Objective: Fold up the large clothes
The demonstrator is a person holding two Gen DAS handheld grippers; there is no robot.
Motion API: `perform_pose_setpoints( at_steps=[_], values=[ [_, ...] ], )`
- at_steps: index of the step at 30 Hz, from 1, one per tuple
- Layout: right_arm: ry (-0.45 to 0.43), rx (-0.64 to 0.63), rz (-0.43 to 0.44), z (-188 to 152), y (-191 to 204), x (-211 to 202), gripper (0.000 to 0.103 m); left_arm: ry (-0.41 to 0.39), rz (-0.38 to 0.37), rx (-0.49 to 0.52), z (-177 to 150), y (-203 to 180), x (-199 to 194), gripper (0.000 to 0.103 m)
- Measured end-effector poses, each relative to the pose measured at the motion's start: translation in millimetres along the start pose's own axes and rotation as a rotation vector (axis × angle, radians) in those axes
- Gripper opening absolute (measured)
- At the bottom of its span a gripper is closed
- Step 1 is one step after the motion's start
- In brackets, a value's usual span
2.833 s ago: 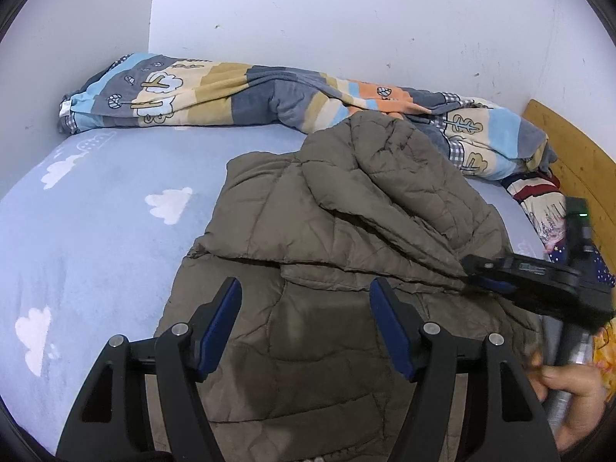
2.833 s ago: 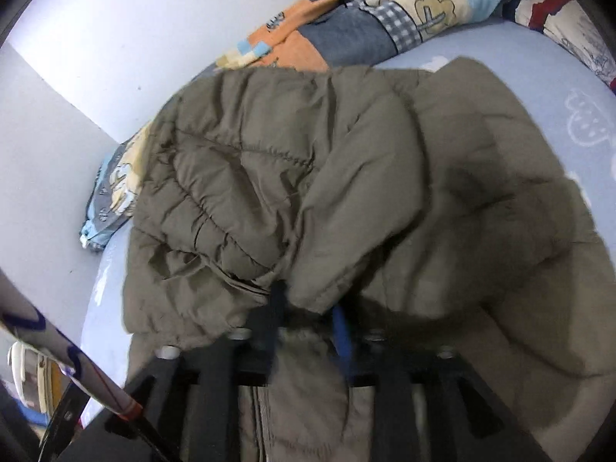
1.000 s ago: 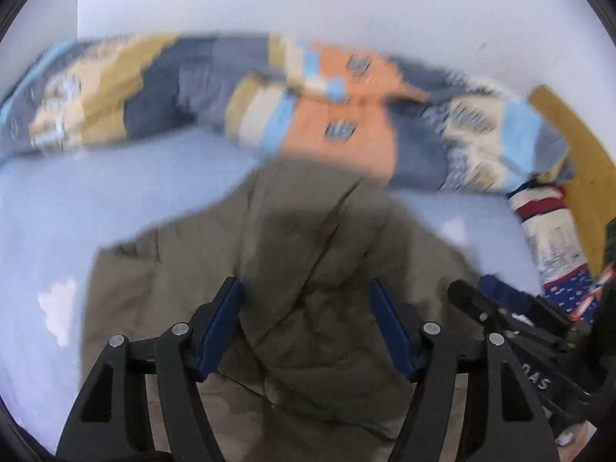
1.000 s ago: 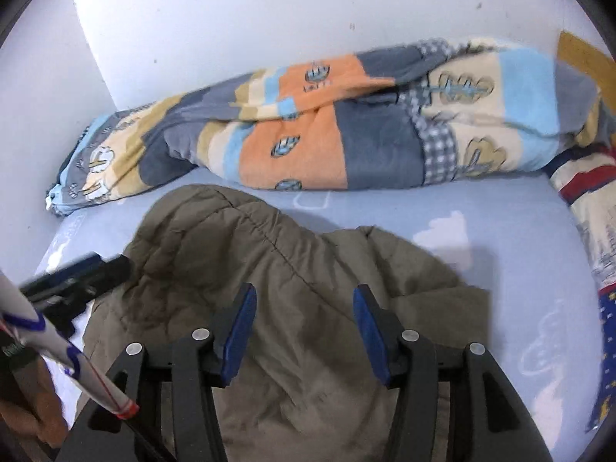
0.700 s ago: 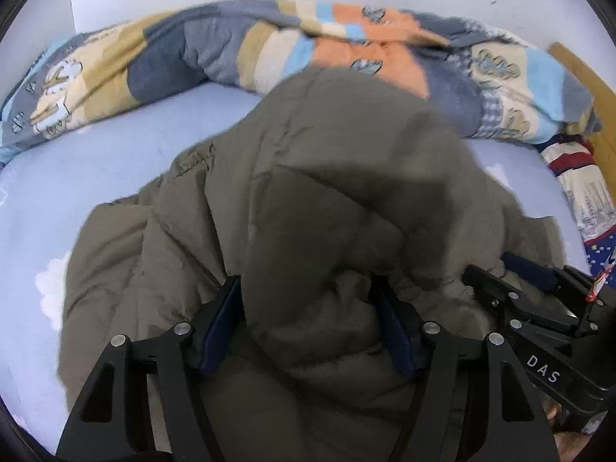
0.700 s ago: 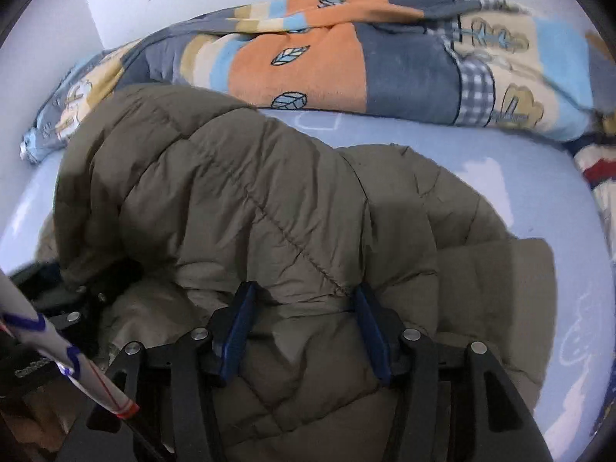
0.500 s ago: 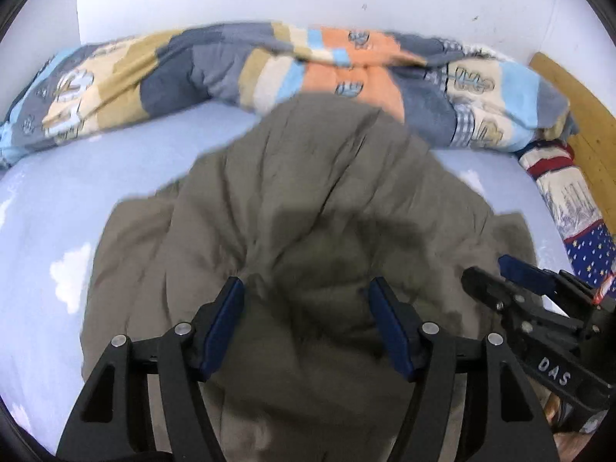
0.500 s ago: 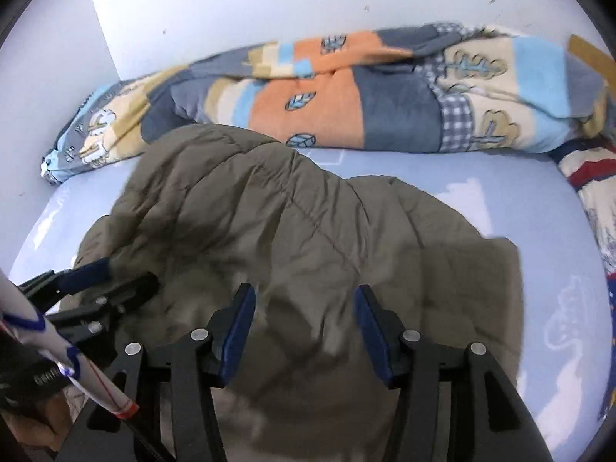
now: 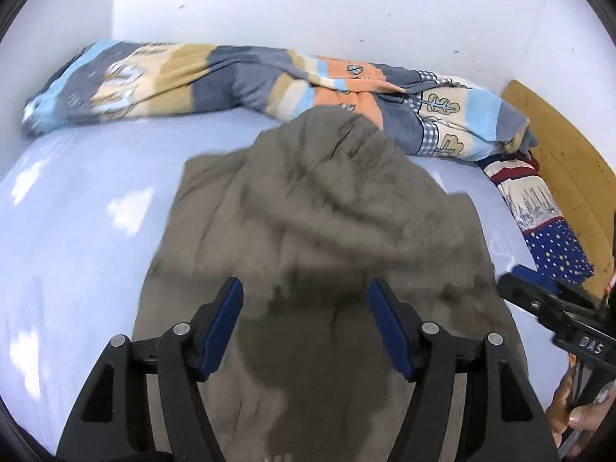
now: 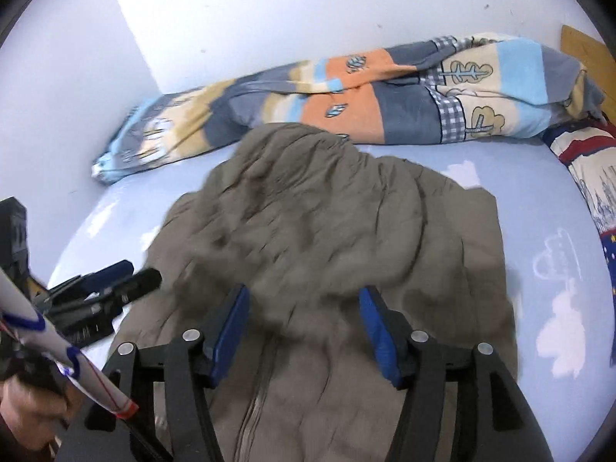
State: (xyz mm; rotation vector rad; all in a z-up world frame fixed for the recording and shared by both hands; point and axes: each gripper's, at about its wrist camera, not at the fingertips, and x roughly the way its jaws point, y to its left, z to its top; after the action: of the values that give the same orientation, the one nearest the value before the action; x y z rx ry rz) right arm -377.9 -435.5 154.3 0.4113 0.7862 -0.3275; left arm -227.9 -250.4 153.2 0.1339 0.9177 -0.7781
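An olive puffer jacket [image 9: 331, 208] [image 10: 331, 208] lies on the light blue sheet, its upper part folded down over the lower part. My left gripper [image 9: 306, 302] hovers open over the fold's near edge, and nothing is pinched between its blue pads. The jaws of my right gripper [image 10: 304, 306] are opening; the loose fold edge lies between the fingers, with no pad pressing on it. In the left wrist view the right gripper [image 9: 539, 300] sits at the jacket's right side. In the right wrist view the left gripper [image 10: 119, 281] sits at its left side.
A rolled patchwork quilt [image 9: 238, 77] [image 10: 346, 96] runs along the white back wall. At the right lie a striped and starred pillow [image 9: 546, 223] and a wooden headboard [image 9: 558, 146]. Bare blue sheet [image 9: 77, 231] spreads left of the jacket. A hand [image 9: 577, 419] holds the right gripper.
Both grippers have drawn back toward the near side. The jacket's lifted upper part has dropped flat over the lower part. The right jaws stand wider than before.
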Motion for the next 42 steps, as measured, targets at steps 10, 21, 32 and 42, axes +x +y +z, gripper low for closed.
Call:
perform_pose_setpoints(
  at_steps=[10, 21, 32, 42],
  values=[
    [0.064, 0.123, -0.017, -124.3, -26.2, -58.7, 0.068, 0.022, 0.122, -0.018, -128.5, 28.5, -61.4, 0.067],
    [0.184, 0.201, -0.087, -212.0, -49.2, -61.4, 0.068, 0.133, 0.167, -0.014, -214.4, 25.9, -51.2, 0.067],
    [0.067, 0.354, -0.179, -225.3, -108.2, -112.7, 0.069, 0.039, 0.204, -0.101, -192.1, 71.7, -87.6, 0.067],
    [0.066, 0.505, -0.138, -252.4, -160.6, -125.8, 0.069, 0.035, 0.190, -0.094, -198.7, 92.1, -91.3, 0.067]
  ],
)
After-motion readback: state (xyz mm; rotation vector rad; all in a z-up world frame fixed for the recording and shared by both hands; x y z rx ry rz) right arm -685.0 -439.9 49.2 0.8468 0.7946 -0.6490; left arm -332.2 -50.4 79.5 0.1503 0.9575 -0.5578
